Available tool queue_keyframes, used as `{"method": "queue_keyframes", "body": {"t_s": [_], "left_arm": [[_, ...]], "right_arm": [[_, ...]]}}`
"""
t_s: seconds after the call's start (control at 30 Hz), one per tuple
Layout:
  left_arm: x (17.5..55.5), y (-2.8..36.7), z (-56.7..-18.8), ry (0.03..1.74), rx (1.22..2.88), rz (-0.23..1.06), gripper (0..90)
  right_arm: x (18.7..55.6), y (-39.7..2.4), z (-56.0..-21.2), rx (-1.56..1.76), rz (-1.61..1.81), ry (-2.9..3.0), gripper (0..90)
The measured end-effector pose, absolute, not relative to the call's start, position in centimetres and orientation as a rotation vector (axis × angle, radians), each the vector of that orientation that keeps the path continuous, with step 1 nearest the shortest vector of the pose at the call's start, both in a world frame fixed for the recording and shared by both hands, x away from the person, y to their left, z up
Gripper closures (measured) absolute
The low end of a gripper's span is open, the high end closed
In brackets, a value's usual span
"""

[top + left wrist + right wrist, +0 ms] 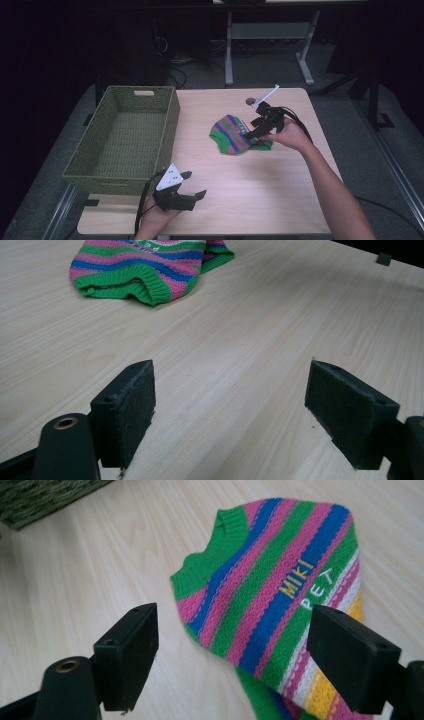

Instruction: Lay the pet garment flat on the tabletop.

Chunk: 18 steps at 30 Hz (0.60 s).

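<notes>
Two grippers work over a pale wood-grain table (240, 200). Nearest, the left gripper (194, 186) rests with jaws spread wide, holding nothing. Beyond it, a rectangular green woven basket (170, 125) sits empty. Farther right, the right gripper (252, 131), jaws apart, hovers over a ribbed knit sweater (280, 580) striped green, pink and blue, lying mid-table.

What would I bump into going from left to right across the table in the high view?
Green woven basket → left gripper with its grey plate → striped knitted pet sweater → right gripper above the sweater's right side.
</notes>
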<state>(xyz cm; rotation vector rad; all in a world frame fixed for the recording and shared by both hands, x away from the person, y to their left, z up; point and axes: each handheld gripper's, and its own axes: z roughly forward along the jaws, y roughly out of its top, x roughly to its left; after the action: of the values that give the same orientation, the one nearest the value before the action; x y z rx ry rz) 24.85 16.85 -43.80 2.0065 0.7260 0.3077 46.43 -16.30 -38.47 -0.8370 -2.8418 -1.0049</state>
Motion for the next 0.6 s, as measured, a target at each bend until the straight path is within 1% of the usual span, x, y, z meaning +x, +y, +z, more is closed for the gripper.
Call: {"method": "queue_keyframes", "body": {"t_s": [0.13, 0.37, 0.6], "left_arm": [[24.9, 16.9, -43.8, 0.719, 2.013, 0.317, 20.0], [24.7, 16.7, -43.8, 0.71, 2.024, 0.318, 20.0], [24.8, 16.7, -43.8, 0.72, 2.015, 0.309, 20.1]], "right_arm": [[46.8, -16.0, -38.7, -0.87, -1.007, -2.803, 21.4], [47.7, -15.5, -40.5, -0.932, -0.91, -2.849, 21.5], [48.0, -13.8, -41.9, -0.915, -0.875, -2.87, 22.9]]}}
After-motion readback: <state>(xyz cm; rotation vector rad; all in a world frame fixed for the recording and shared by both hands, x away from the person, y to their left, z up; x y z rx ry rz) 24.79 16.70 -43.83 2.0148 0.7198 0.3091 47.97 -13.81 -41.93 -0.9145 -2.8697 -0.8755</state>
